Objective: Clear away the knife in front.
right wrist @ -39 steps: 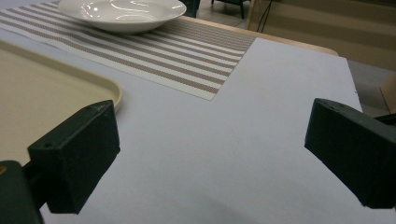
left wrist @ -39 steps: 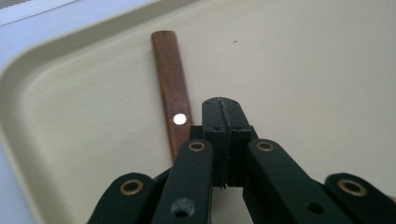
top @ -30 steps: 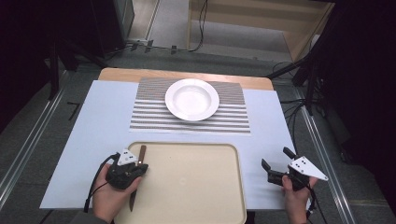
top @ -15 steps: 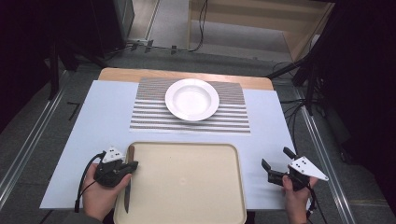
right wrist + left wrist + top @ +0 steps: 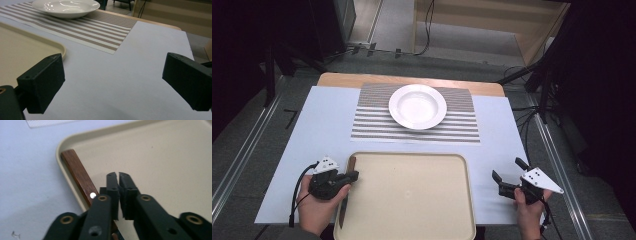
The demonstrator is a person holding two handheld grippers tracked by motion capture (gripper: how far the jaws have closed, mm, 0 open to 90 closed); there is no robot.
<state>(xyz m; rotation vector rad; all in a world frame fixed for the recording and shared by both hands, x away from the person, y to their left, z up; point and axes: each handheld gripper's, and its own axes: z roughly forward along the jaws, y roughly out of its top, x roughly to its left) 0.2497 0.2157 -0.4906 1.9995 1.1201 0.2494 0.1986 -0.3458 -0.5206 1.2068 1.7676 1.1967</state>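
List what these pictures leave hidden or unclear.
- Knife: in the high view the left tongs cover its middle; in the left gripper view they hide the blade.
- Tray: near edge cut off by the high view's bottom.

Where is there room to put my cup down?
The tray is bare across its middle and right. Its left edge is crowded by the knife and the left gripper. Bare sheet lies left of the striped mat, and another patch sits between the mat and the right gripper. The plate sits on the mat's middle.
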